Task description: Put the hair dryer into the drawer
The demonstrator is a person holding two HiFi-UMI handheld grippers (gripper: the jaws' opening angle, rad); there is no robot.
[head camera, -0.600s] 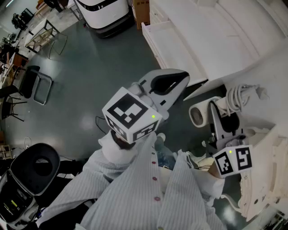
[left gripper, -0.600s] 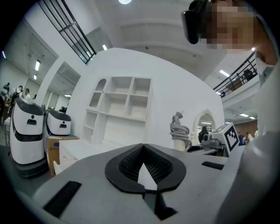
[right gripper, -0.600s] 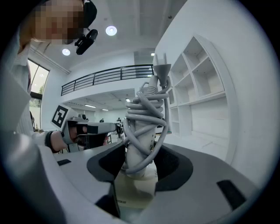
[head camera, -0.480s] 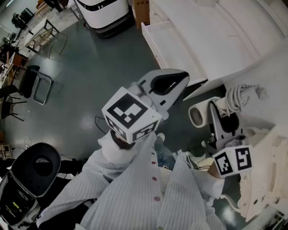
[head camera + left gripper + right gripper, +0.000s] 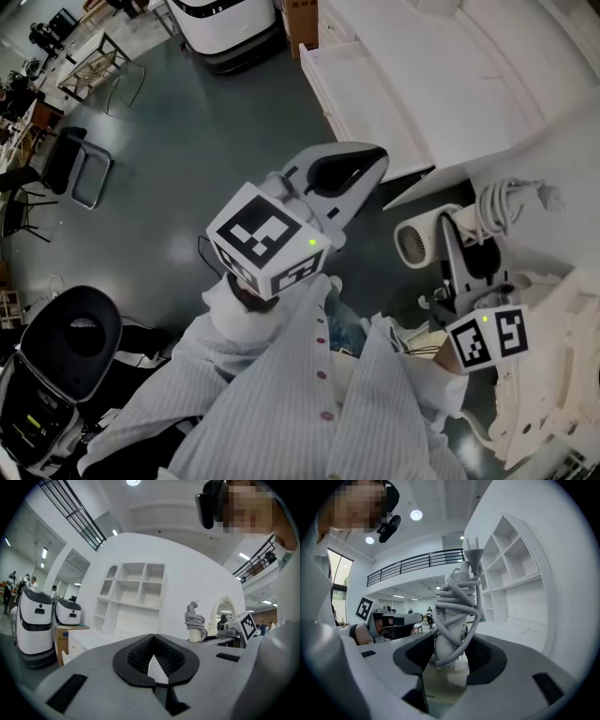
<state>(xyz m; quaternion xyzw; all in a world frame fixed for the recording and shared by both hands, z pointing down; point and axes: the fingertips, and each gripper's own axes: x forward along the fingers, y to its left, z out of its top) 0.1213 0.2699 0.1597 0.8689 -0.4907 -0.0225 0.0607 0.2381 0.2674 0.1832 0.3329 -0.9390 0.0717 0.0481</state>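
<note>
Cabinetry (image 5: 487, 56) in white is filling the upper right of the head view, its open drawer (image 5: 361, 101) jutting out, while the left gripper (image 5: 373, 161), jaws together and empty, is hovering just below it and the right gripper (image 5: 452, 656) is clamping the cord-wrapped hair dryer (image 5: 417, 239) at centre right.

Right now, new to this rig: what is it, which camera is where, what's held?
No robot: a person carries two hand-held grippers. The head view looks down from a camera on the person's head; the other two views ride on the grippers and look along their jaws. The left gripper has its jaws shut on nothing. The right gripper has its jaws closed on the handle of a white hair dryer, its cord wound round that handle. An open white drawer stands beyond them.
</note>
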